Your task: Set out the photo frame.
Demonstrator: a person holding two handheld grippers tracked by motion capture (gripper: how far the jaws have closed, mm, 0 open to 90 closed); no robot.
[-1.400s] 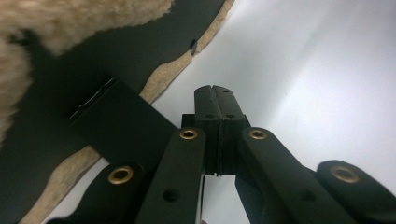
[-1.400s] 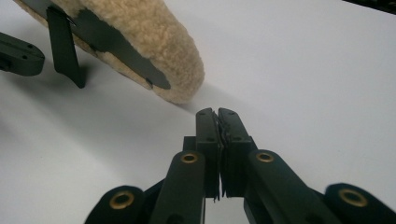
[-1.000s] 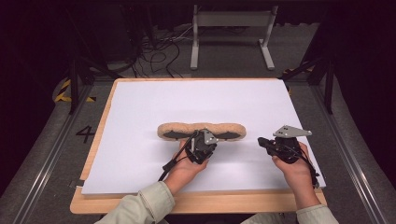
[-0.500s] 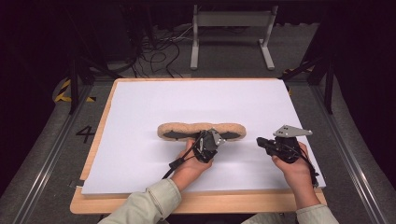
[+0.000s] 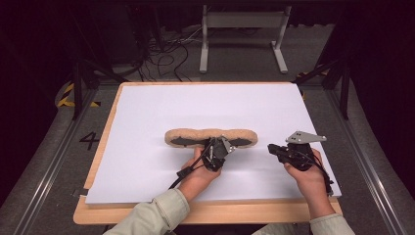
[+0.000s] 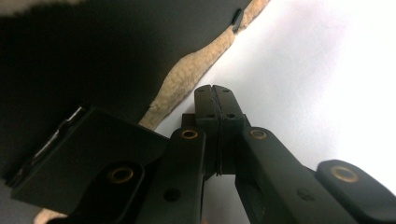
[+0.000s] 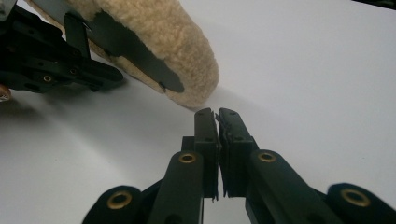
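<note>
we hold both grippers low over the white sheet (image 5: 147, 117) that covers the table (image 5: 205, 213), near its front edge. the fleecy tan pad with the dark inner face (image 5: 211, 138) lies across the middle of the sheet, long side parallel to the front edge. our left gripper (image 5: 215, 151) has slid rightward along the pad's front edge over the last second and now sits against its middle, tilted, its jaws pressed together with nothing between them; in the left gripper view the closed tips (image 6: 216, 95) rest just beside the fleece border (image 6: 187, 79), not on it. our right gripper (image 5: 275, 150) has stayed where it was, off the pad's right end, jaws also pressed together and empty, pointing at the rounded fleece tip (image 7: 187, 60). we judge that the left hand is settling on a place to take hold, but neither tool has opened yet, so no grasp has begun.
</note>
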